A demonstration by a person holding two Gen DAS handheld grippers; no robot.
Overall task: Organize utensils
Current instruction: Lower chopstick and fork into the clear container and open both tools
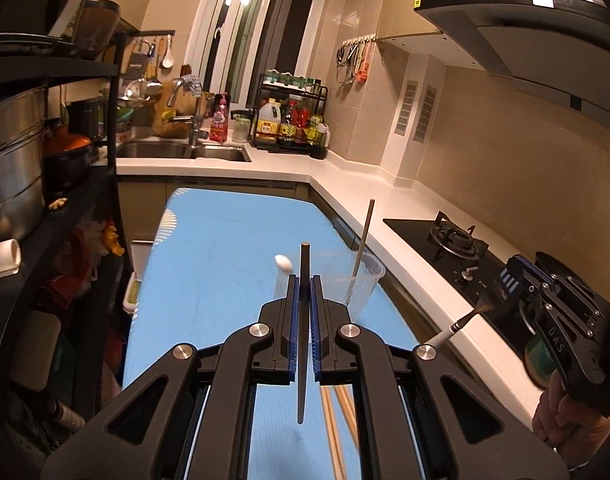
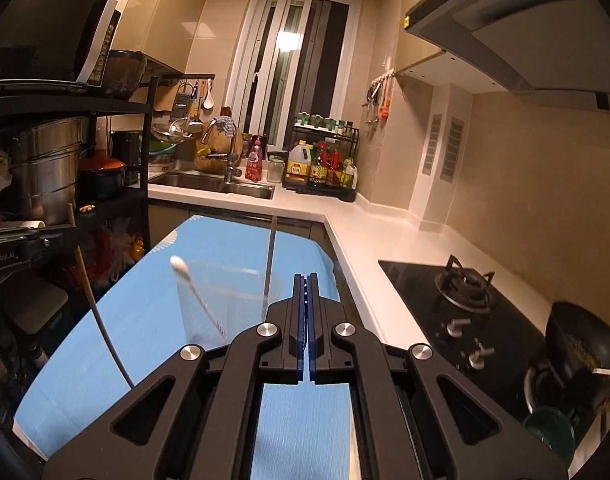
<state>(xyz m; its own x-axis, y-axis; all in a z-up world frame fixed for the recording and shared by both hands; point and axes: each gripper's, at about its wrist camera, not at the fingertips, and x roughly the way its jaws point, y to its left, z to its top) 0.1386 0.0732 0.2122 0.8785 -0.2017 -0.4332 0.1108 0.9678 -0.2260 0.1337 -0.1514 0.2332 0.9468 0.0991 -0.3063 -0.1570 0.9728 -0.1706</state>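
In the left wrist view, the left gripper (image 1: 304, 280) has its blue-lined jaws pressed onto a dark chopstick (image 1: 303, 320), which stands nearly upright between them, its top poking above the fingertips and its thin end hanging below over the blue board (image 1: 209, 264). Just beyond the fingertips stands a clear plastic cup (image 1: 363, 284) on the board, holding a white-tipped utensil (image 1: 283, 263) on its left side and a pale chopstick (image 1: 364, 240) that leans up and to the right out of the rim. Two wooden chopsticks (image 1: 337, 432) lie on the board under the gripper's right arm. At the right edge the right gripper (image 1: 509, 286) hovers over the white counter (image 1: 345, 188) by the gas hob (image 1: 457, 240), pinching the bristle end of a small brush (image 1: 461, 322) whose white handle points down toward the left. In the right wrist view, the right gripper (image 2: 307, 284) shows its jaws pressed together; the brush itself cannot be made out between them here. Ahead and slightly left sits the clear plastic cup (image 2: 233, 304) on the blue board (image 2: 145, 320), with the white-tipped utensil (image 2: 193, 292) leaning left inside and a thin stick (image 2: 269, 264) standing nearly upright. At the far left edge the left gripper (image 2: 21, 246) appears only in part, with a long pale stick (image 2: 101, 320) running down past it. The sink (image 2: 213, 184) and a rack of bottles (image 2: 321, 160) sit along the back counter.
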